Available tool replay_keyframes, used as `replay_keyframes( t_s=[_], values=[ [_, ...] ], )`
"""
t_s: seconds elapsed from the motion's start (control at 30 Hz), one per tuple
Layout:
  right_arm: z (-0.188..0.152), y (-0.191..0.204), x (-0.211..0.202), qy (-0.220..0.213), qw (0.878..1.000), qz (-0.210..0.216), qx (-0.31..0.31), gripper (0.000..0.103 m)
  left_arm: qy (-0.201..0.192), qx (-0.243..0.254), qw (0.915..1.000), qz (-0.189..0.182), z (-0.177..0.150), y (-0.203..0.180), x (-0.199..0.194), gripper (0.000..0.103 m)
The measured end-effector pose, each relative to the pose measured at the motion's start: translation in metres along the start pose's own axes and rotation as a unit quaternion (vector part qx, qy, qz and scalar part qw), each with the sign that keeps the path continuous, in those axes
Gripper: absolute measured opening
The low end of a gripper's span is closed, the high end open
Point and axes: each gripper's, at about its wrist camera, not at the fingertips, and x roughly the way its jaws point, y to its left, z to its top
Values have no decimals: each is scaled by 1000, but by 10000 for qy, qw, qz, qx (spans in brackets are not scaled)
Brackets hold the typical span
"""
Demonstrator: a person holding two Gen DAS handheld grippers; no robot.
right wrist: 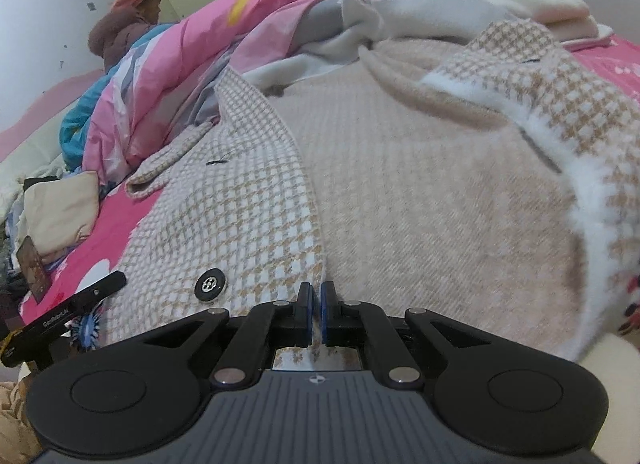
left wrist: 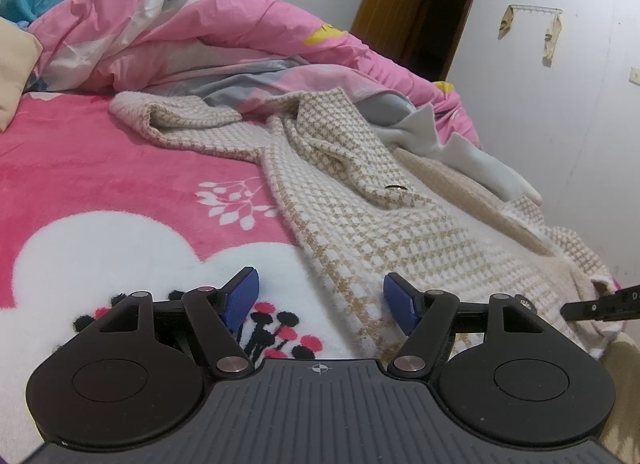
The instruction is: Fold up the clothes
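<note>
while the right gripper (right wrist: 316, 312) pinches the houndstooth coat's (right wrist: 248, 216) front edge on the bed (left wrist: 100, 168), the left gripper (left wrist: 320, 304) hovers wide open, empty. step: gathering the hem. next: left grips the near hem.

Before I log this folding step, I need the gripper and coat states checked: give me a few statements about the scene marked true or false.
1. The right gripper is shut on the coat's front edge. True.
2. The left gripper is clamped on a sleeve. False: its jaws stand wide apart, holding nothing, over the coat's hem.
3. The coat lies open, its plain beige lining showing. True.
4. The coat's button is white. False: it is black.
5. The coat lies on a bare wooden floor. False: it lies on a pink blanket.
</note>
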Motion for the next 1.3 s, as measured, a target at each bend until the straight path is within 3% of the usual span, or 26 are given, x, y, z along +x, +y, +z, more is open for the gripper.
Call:
replay_keyframes(
  t_s=[0.07,0.2,0.4,0.63,0.93,1.13,1.23,1.3],
  values=[
    [1,-2,-3,-5,10000,61,66,3,55,-267,9996,-99,4,4,-7,69],
    [4,-8,-4,28,9996,193,216,3,361,-998,9920,-682,4,15,-29,69],
    [-2,-15,4,26,9988,342,361,3,1023,-1129,9795,-1317,-16,3,-42,69],
    [-4,-22,4,-47,9974,511,500,3,1156,-1132,9795,-1201,-24,-8,-31,67],
    [-1,-31,-14,-303,9923,907,790,3,1424,-1308,9727,-1283,-23,-8,-38,62],
    [-10,-37,-2,-22,9939,814,745,3,1448,-1249,9736,-1243,-24,-17,-33,47],
    [-14,-37,1,-17,9938,834,729,3,1526,-1301,9738,-1075,-26,-17,-28,28],
    [-13,-37,-1,-20,9940,852,688,3,1547,-1324,9743,-962,-26,-16,-28,9]
  ],
)
